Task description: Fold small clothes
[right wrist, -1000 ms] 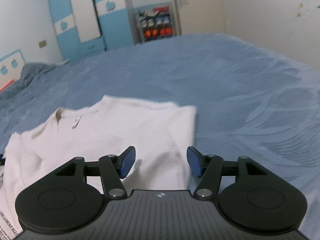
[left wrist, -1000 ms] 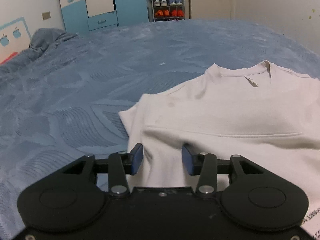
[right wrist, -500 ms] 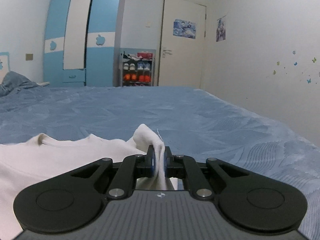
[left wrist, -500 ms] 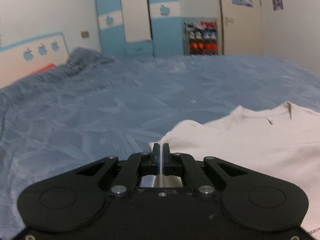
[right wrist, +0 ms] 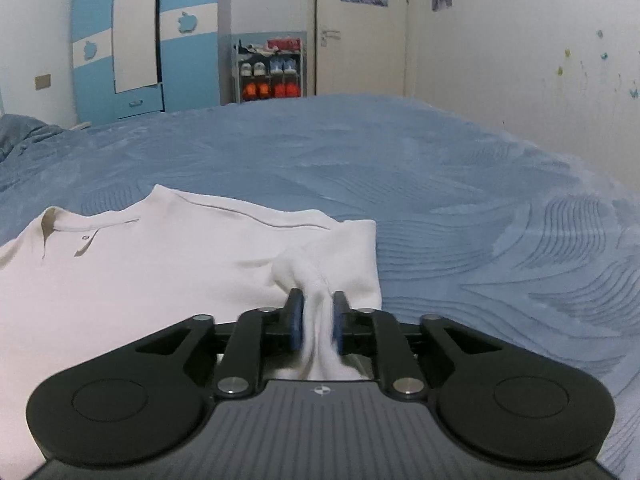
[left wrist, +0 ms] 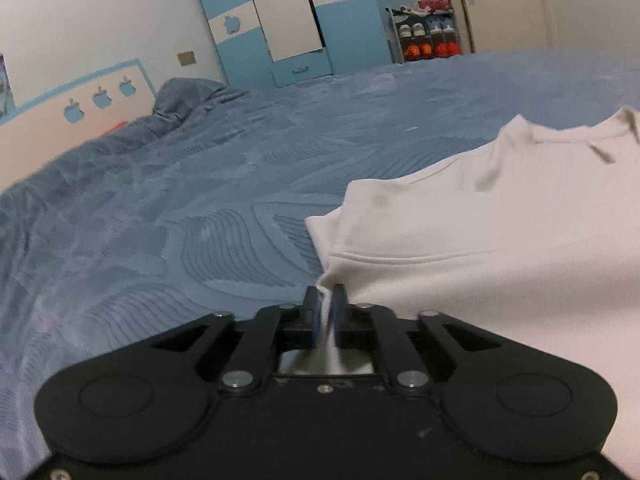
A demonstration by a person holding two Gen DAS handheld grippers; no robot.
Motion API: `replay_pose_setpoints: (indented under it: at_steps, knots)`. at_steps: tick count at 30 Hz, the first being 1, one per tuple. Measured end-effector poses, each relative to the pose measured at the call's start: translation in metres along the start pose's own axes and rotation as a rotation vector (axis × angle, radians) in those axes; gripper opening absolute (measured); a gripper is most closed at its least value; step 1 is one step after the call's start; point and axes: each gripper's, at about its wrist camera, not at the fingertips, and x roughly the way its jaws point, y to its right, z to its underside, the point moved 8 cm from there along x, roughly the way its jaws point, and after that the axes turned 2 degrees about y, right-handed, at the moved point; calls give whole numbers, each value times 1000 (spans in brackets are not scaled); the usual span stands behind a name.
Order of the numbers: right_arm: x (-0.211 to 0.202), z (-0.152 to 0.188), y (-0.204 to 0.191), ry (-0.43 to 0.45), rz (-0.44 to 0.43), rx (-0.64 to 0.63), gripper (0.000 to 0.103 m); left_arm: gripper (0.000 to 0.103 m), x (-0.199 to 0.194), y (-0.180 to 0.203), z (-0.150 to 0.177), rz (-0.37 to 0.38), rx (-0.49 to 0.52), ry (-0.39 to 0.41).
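Both grippers pinch the white shirt (left wrist: 480, 240). At lower centre of the left wrist view, the left gripper (left wrist: 327, 300) has its 2 blue pads nearly together on a thin edge of fabric. At lower centre of the right wrist view, the right gripper (right wrist: 317, 312) clamps a thicker bunched fold, pads slightly apart around it. Elsewhere the shirt lies flat on the blue bedspread (right wrist: 440, 168), collar toward the far side, filling the right of the left view and the left of the right view.

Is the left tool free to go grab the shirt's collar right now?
Probably not: the left tool is shut on the shirt edge, so it must let go first. The collar itself lies uncovered.
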Motion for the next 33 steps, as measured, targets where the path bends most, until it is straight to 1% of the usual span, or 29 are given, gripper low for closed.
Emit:
replay_pose_setpoints:
  at_steps: [1, 2, 3, 4, 5, 6, 7, 9, 10, 11, 12, 13, 16, 20, 21, 23, 26, 30, 33]
  knots:
    - [-2, -1, 1, -7, 1, 7, 25, 39, -1, -4, -1, -40, 14, 3]
    - [-7, -5, 3, -15, -1, 18, 27, 44, -5, -9, -4, -71, 23, 11]
    - [-13, -8, 3, -15, -6, 32, 30, 46, -12, -14, -7, -73, 18, 16]
    - [-23, -14, 5, -11, -16, 50, 37, 46, -17, -20, -9, -61, 3, 13]
    - [-30, -18, 8, -7, -27, 65, 41, 46, -24, -27, -11, -45, -17, -6]
    - [-40, -25, 11, -3, -37, 85, 50, 47, -31, -36, -13, -30, -42, -42]
    - [-45, -31, 13, -5, -54, 100, 55, 47, -38, -44, -14, -6, -77, -71]
    - [-64, -49, 21, -2, -108, 124, 56, 48, -58, -62, -19, 59, -175, -107]
    - [-76, -56, 26, 1, -120, 130, 59, 49, -68, -70, -20, 77, -207, -114]
    - [-90, -63, 32, 7, -127, 135, 62, 50, -79, -77, -22, 88, -232, -119]
    - [-98, -68, 37, 10, -132, 140, 70, 51, -88, -84, -22, 93, -244, -124]
    - [-109, -70, 42, 12, -139, 147, 74, 52, -98, -90, -21, 98, -247, -134]
    - [-134, -66, 59, -10, -162, 169, 74, 52, -122, -101, -16, 121, -251, -175]
    - [-144, -41, 79, -112, -208, 307, 74, 53, -141, -110, -3, 131, -266, -221]
    - [-145, -35, 82, -128, -208, 323, 74, 53, -144, -109, 3, 140, -272, -237]
    - [-149, -22, 83, -153, -204, 324, 74, 53, -157, -107, 18, 158, -277, -264]
    - [-152, -6, 80, -171, -197, 295, 74, 53, -166, -95, 40, 177, -254, -300]
    - [-152, 12, 74, -219, -201, 289, 74, 53, -164, -73, 66, 223, -213, -365]
    - [-140, 24, 70, -256, -201, 296, 74, 53, -158, -61, 75, 243, -197, -385]
